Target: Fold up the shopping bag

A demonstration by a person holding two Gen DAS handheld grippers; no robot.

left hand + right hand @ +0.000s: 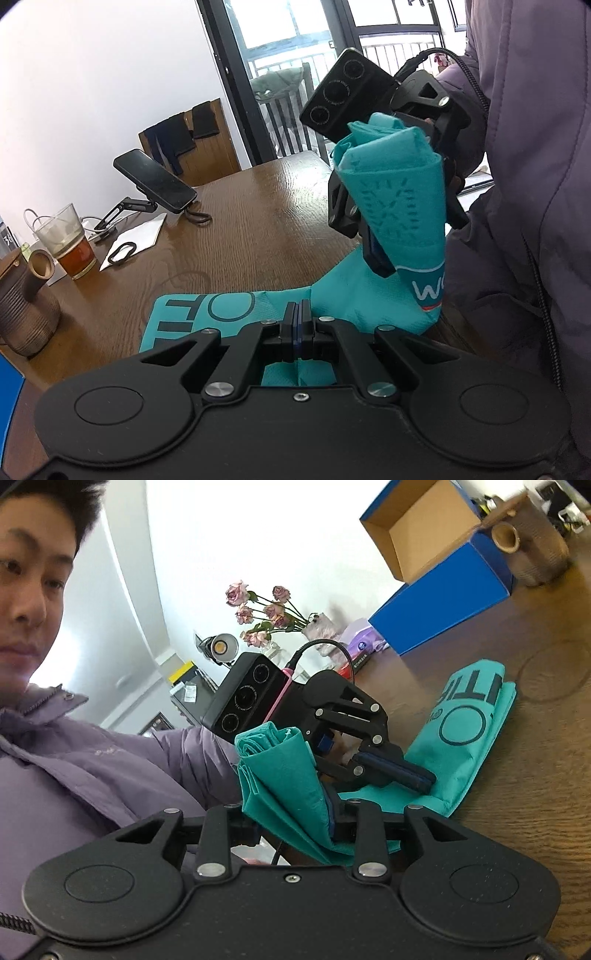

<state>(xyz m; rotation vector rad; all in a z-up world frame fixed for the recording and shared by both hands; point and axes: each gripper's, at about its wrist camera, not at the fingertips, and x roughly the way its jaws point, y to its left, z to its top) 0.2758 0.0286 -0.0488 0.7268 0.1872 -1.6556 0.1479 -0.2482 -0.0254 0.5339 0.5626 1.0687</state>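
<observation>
Left wrist view, bag: the teal shopping bag (207, 314) lies partly flat on the wooden desk (258, 221), already folded lengthwise into a narrow band near the desk edge closest to the person.
Bag, free end: the handle end (391, 195) is bunched and lifted off the desk; it curves up from the flat part toward the person's purple jacket (535, 184).
Left tool: the left tool (298, 314) has its jaws fully together, and its tips press down on the flat band roughly where the lifted part begins.
Right tool: the right tool (399, 206) carries the raised bundle between its jaws, which stand partly apart around the thick cloth; whether the pads actually press on it I cannot tell.
Done so far: judging by the narrow band, the lengthwise folds look finished.
Left to do: the raised end apparently has yet to be brought over the flat part and flattened, with perhaps another fold after that.
Surroundings: a glass of brown drink (72, 243), a phone on a stand (155, 181) and a ribbed teapot (26, 306) sit toward the desk's far left side, well apart from the bag.
</observation>
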